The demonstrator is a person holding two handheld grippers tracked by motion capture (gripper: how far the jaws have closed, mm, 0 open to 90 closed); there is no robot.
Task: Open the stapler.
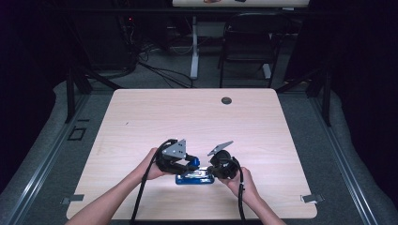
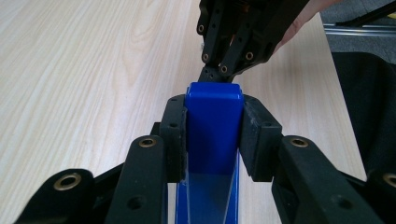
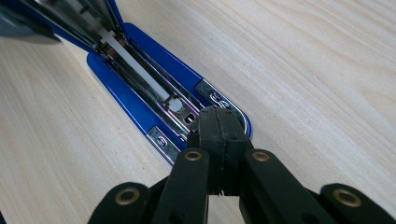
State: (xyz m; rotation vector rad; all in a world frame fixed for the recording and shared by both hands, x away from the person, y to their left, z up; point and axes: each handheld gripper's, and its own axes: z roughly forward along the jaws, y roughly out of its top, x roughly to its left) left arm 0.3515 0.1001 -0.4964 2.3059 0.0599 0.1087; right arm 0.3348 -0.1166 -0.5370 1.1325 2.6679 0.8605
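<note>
Near edge of the table (image 1: 141, 112): a blue stapler (image 3: 140, 79) lies swung open. Right gripper (image 3: 219, 122), jaws pressed together, pins its base flat; left gripper (image 2: 215, 135) pinches the lid (image 2: 214, 116), lifted so the staple channel (image 3: 135, 70) is bared, likely for reloading

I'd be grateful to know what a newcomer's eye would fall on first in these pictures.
A blue stapler lies near the front edge of the pale wooden table. The left gripper clamps its raised blue top, while the right gripper, jaws shut, presses down at the base's metal end.
</note>
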